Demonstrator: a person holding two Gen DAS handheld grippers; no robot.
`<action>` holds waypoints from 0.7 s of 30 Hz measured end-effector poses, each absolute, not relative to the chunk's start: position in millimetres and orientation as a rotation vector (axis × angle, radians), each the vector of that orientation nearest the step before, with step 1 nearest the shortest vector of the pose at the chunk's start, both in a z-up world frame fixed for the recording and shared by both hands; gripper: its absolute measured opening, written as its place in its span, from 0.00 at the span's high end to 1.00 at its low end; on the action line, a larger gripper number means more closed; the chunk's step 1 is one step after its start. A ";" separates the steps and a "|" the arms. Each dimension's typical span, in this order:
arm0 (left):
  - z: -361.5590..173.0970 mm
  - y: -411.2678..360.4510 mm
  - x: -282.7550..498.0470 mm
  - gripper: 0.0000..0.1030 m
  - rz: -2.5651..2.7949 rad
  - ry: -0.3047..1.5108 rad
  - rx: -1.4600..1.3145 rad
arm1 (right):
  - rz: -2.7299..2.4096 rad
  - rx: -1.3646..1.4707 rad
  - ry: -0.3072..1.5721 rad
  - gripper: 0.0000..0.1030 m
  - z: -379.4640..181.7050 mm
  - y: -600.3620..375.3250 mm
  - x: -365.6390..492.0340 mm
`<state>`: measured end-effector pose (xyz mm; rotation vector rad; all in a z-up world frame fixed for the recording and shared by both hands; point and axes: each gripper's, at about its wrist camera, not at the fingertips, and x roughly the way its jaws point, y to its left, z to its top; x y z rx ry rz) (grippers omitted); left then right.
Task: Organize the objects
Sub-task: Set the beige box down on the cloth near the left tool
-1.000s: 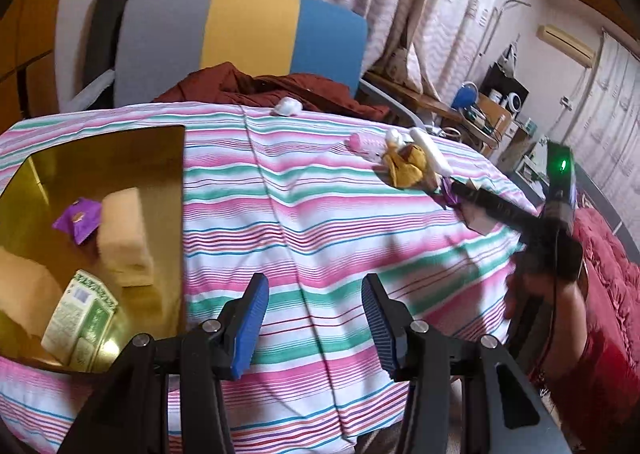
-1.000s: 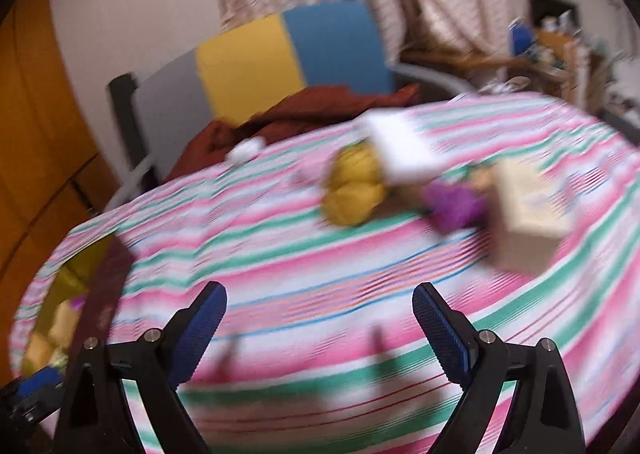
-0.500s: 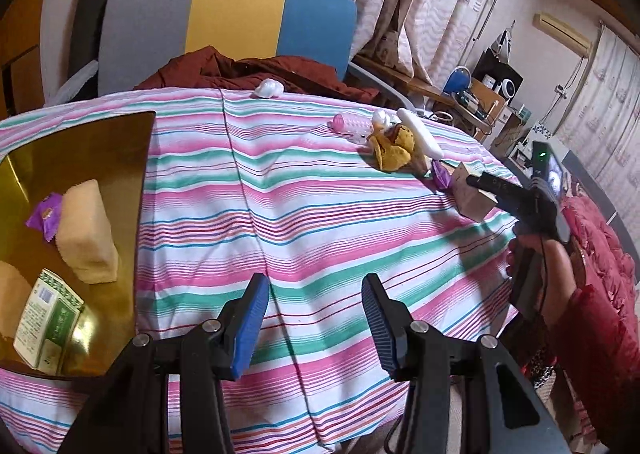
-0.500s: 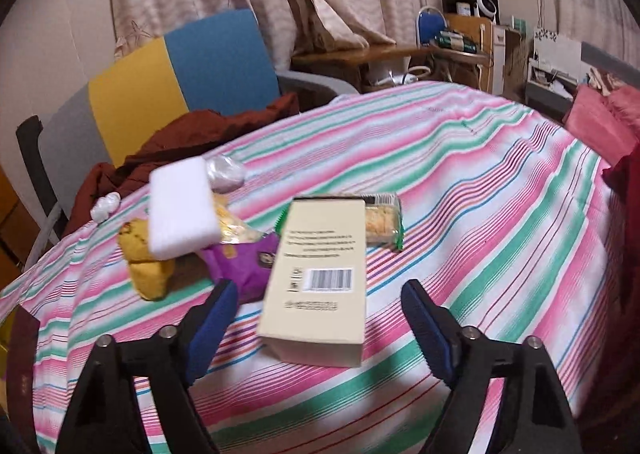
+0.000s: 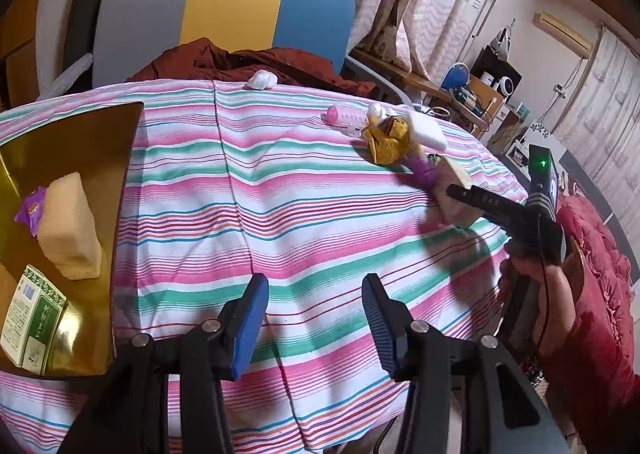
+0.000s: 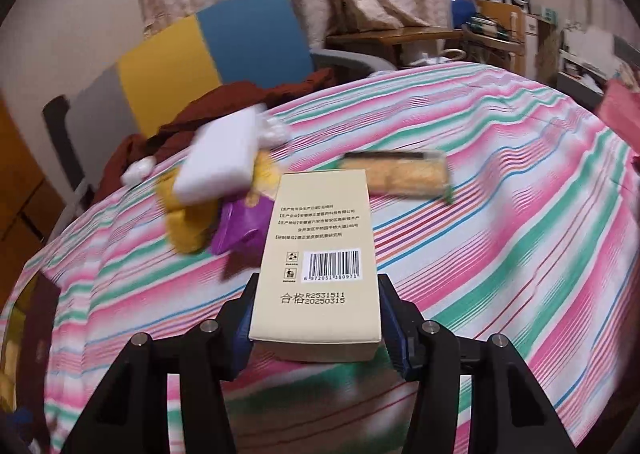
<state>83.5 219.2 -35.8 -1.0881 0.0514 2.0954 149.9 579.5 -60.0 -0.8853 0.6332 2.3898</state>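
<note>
A beige carton with a barcode (image 6: 320, 254) lies on the striped tablecloth (image 6: 500, 194). My right gripper (image 6: 316, 314) has its jaws closing, and both blue pads sit against the carton's long sides. Behind it lie a white foam block (image 6: 220, 162), a yellow cloth (image 6: 188, 226), a purple packet (image 6: 240, 226) and a cracker pack (image 6: 400, 174). In the left wrist view the right gripper (image 5: 472, 194) reaches onto the same carton (image 5: 456, 210). My left gripper (image 5: 316, 314) hangs open over bare cloth with nothing between its fingers.
A gold tray (image 5: 80, 142) at the left holds a yellow sponge (image 5: 70, 230), a green box (image 5: 32, 318) and a purple packet (image 5: 30, 208). A pink roller (image 5: 346, 116) and a white wad (image 5: 262, 79) lie farther back. A chair (image 5: 232, 6) with a red garment (image 5: 248, 62) stands behind the table.
The right gripper came forward and down over the beige carton, and its jaws narrowed from wide open until they flank the carton. The left gripper kept its opening and barely shifted.
</note>
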 end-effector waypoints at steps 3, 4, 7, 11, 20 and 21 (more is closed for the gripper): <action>-36.1 220.5 83.6 0.53 2.095 0.053 -1.089 | 2.458 -0.917 0.607 0.47 -58.7 550.4 140.7; -36.1 221.1 83.8 0.53 2.095 0.055 -1.090 | 2.486 -0.927 0.607 0.47 -58.7 541.2 137.8; -35.8 223.6 84.3 0.53 2.097 0.058 -1.087 | 2.571 -0.962 0.604 0.47 -59.1 510.6 128.7; -37.4 227.9 81.5 0.53 2.090 0.049 -1.097 | 2.662 -1.009 0.594 0.47 -59.5 478.5 114.9; -34.5 238.6 71.8 0.53 2.077 0.014 -1.114 | 2.868 -0.745 0.545 0.05 -22.2 467.8 131.1; -34.8 240.7 70.6 0.52 2.075 0.008 -1.121 | 2.861 -0.716 0.511 0.05 -14.3 478.6 134.7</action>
